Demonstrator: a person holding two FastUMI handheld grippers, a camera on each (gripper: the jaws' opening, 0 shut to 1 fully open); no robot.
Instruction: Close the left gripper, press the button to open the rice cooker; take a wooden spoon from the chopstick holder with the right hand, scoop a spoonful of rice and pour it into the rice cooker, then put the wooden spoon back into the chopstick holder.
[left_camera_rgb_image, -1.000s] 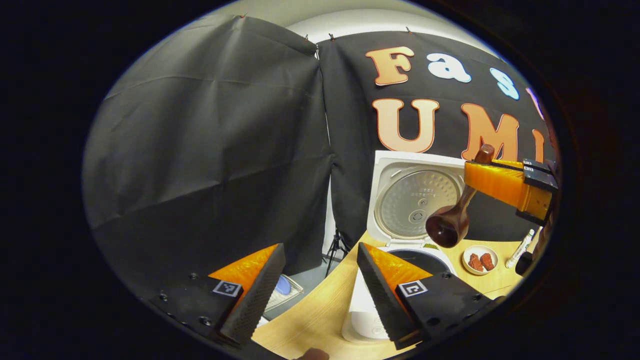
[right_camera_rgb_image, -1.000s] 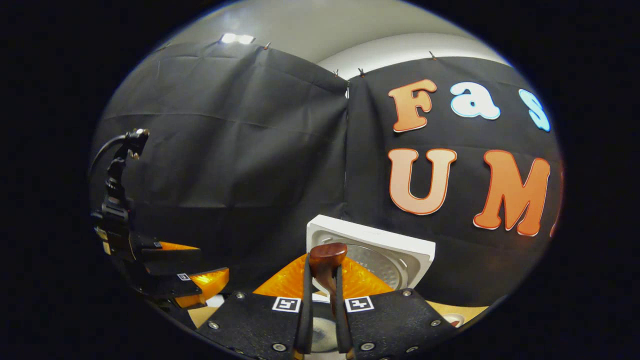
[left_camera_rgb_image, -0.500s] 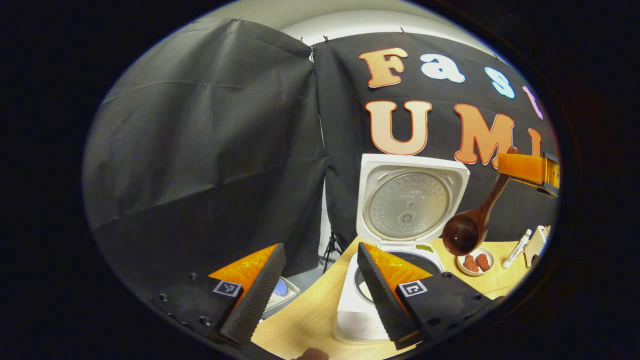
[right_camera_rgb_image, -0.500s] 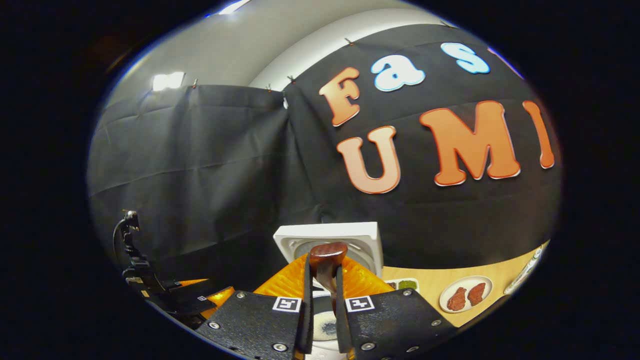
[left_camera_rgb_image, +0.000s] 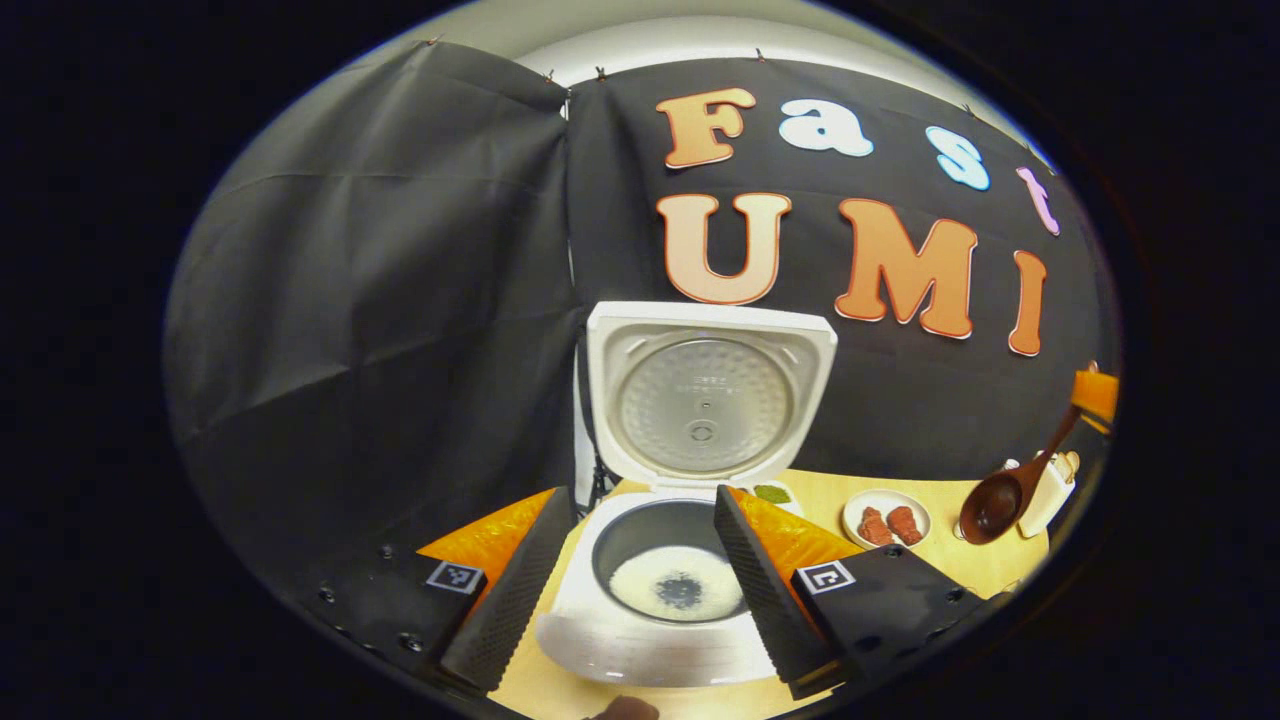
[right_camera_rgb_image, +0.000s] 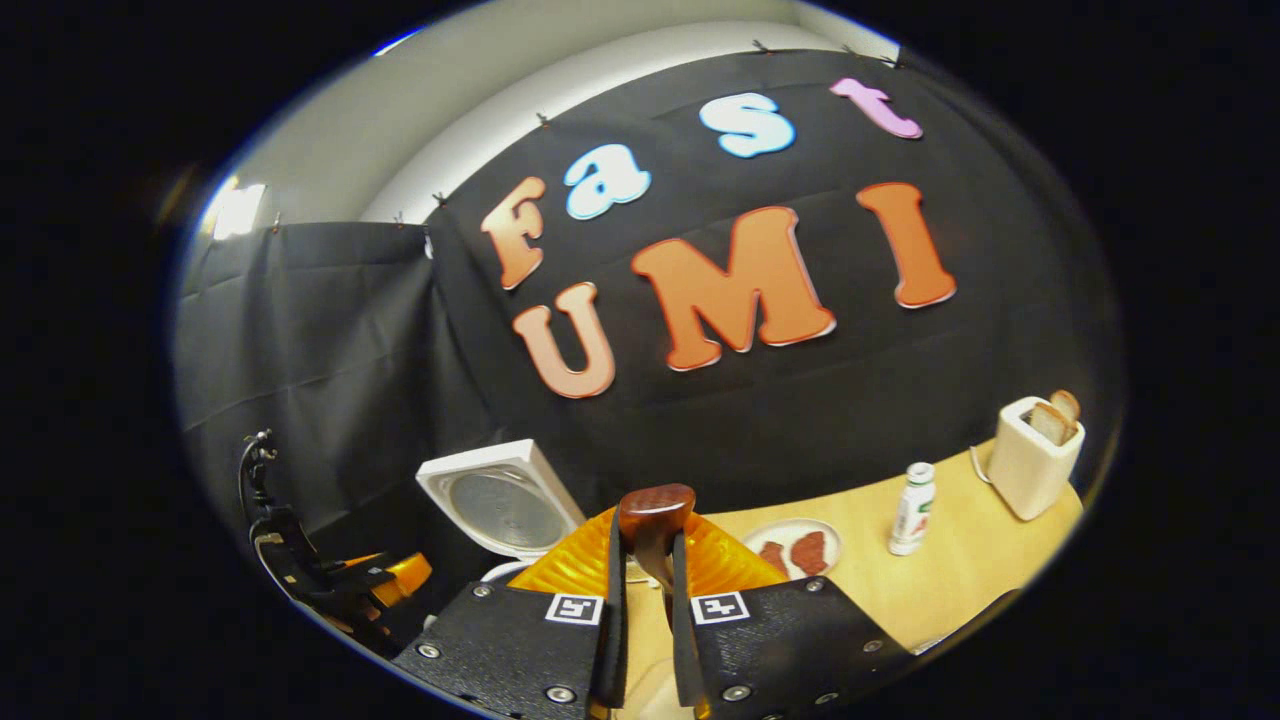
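The white rice cooker (left_camera_rgb_image: 640, 640) stands open on the table, lid (left_camera_rgb_image: 705, 400) upright, with white rice in the bottom of its dark pot (left_camera_rgb_image: 675, 585). My left gripper (left_camera_rgb_image: 635, 590) is open just in front of the cooker, one finger on each side of the pot's image. The dark wooden spoon (left_camera_rgb_image: 1000, 495) hangs bowl-down at the far right over the table, away from the cooker. My right gripper (right_camera_rgb_image: 645, 640) is shut on the spoon's handle (right_camera_rgb_image: 655, 515), whose knob sticks up between the fingers. The cooker lid (right_camera_rgb_image: 505, 505) and the left gripper (right_camera_rgb_image: 350, 585) lie to its left.
On the wooden table (right_camera_rgb_image: 950, 580) stand a plate of red meat pieces (right_camera_rgb_image: 795, 550), a small white bottle (right_camera_rgb_image: 912, 508) and a white toaster with bread (right_camera_rgb_image: 1035, 455). A small dish of something green (left_camera_rgb_image: 770, 493) sits right of the cooker.
The right gripper has carried the spoon to the right, away from the cooker and lower over the table. The left gripper's view has swung so the cooker now sits between its fingers.
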